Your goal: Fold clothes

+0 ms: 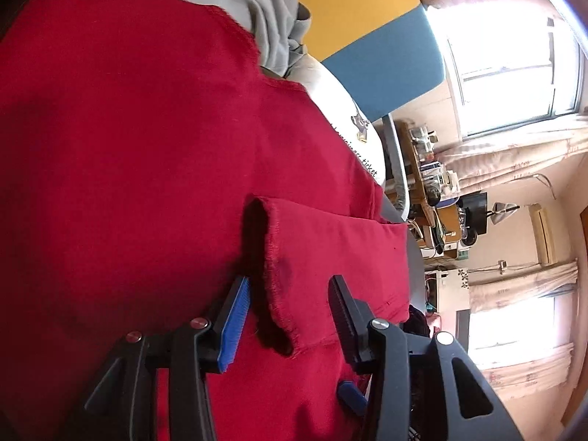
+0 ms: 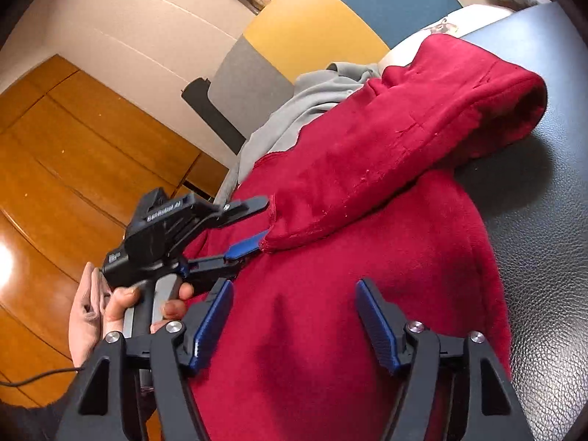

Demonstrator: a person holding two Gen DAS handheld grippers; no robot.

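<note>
Sleeve cuff lined up for the fold, both tools gaping.

Nearest, right gripper wide and empty over the red sweatshirt on a dark leather seat; beyond, left gripper spread around the folded sleeve, cuff unpinched. Best pinched square at the hem, both layers, then drawn flat. Sleeve's length slanting up-right, cuff toward the left gripper. Farther, grey garment.

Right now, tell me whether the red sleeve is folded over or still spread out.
Folded over. The red sleeve lies across the red garment's body, its cuff between the left gripper's open jaws, unpinched.
</note>
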